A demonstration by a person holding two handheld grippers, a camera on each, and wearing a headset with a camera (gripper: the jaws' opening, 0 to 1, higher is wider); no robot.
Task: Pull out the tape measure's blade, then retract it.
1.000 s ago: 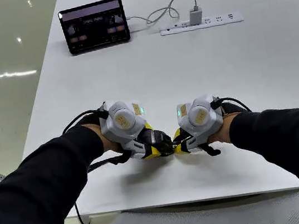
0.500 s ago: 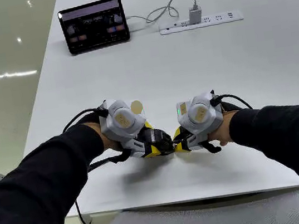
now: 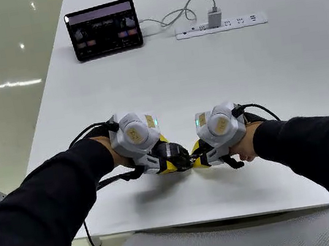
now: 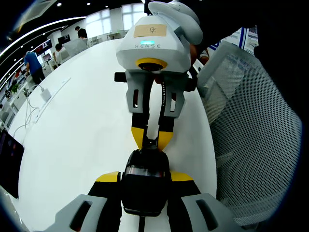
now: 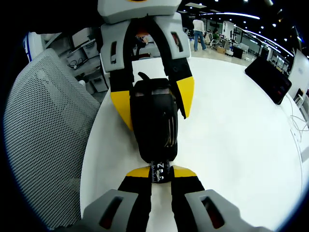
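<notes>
Meeting at the desk's (image 3: pixel 219 71) near edge: tape (image 5: pixel 154 116) clamped by left hand-held gripper (image 4: pixel 145 177), blade (image 5: pixel 160 177) pinched by right hand-held gripper (image 5: pixel 161 171).

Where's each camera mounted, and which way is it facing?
Head view: on the headset, looking forward and down at the table; both sleeves, the left gripper and right gripper show.
Left gripper view: on the left gripper, facing the right gripper; own jaws clamp the tape measure.
Right gripper view: on the right gripper, facing back at the left; own jaws pinch the blade.
Shared: both gripper views see the tape measure.
</notes>
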